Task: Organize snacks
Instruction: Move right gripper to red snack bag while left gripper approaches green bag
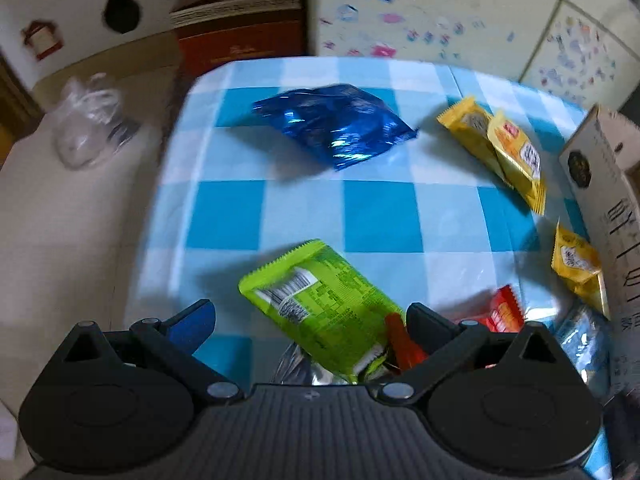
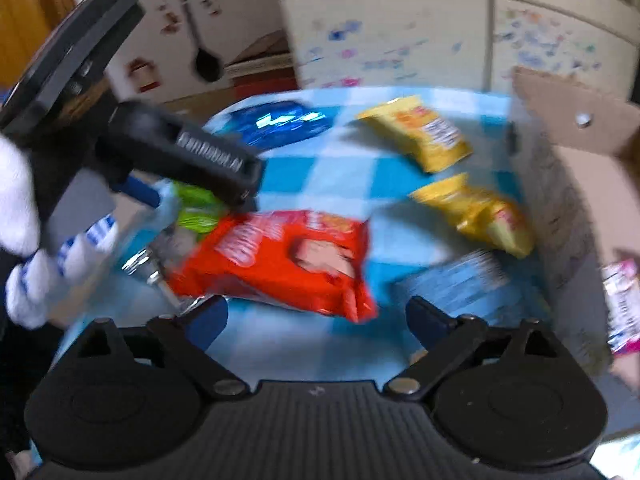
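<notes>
Snack packets lie on a blue-and-white checked tablecloth. In the left wrist view my left gripper is open, with a green packet lying between its fingers; whether it touches them I cannot tell. A blue foil bag lies beyond, yellow packets to the right, a red packet near the right finger. In the right wrist view my right gripper is open and empty above the cloth, just behind a red packet. The left gripper shows at left over the green packet.
A cardboard box stands open at the table's right edge, also in the left wrist view, with a pink packet inside. A light blue packet lies by the box. A clear plastic bag sits left of the table. Cabinets stand behind.
</notes>
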The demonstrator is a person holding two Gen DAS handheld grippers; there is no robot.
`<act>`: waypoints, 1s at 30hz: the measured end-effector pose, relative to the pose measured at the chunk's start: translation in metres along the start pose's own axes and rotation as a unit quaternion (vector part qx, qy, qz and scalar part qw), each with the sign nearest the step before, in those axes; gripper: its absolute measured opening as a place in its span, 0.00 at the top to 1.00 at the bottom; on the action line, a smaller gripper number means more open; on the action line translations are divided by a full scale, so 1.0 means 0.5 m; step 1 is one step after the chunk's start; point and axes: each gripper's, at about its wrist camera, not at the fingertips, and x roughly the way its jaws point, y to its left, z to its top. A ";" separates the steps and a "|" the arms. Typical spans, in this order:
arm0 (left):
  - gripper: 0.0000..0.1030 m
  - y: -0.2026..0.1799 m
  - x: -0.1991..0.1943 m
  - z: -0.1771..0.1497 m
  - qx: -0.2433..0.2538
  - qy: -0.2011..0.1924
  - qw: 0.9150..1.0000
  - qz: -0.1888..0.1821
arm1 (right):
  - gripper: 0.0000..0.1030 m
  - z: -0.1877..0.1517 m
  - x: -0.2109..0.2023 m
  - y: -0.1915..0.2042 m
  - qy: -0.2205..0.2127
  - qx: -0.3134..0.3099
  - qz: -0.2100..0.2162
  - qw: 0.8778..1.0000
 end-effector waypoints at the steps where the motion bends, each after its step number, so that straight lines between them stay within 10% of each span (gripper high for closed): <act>1: 0.00 0.008 -0.012 -0.006 -0.011 -0.005 1.000 -0.004 | 0.08 -0.006 -0.005 0.007 0.001 0.000 0.005 1.000; 9: 0.00 0.030 -0.092 -0.028 -0.050 -0.070 0.995 -0.059 | 0.08 0.005 -0.065 0.007 -0.067 0.003 -0.021 0.998; 22: 0.00 0.107 -0.095 -0.038 -0.106 -0.065 0.991 -0.055 | 0.08 0.030 -0.005 0.006 -0.046 0.014 -0.017 0.999; 30: 0.00 0.115 -0.077 -0.034 -0.124 -0.057 0.990 -0.047 | 0.08 0.016 0.001 0.000 0.015 -0.026 -0.110 0.993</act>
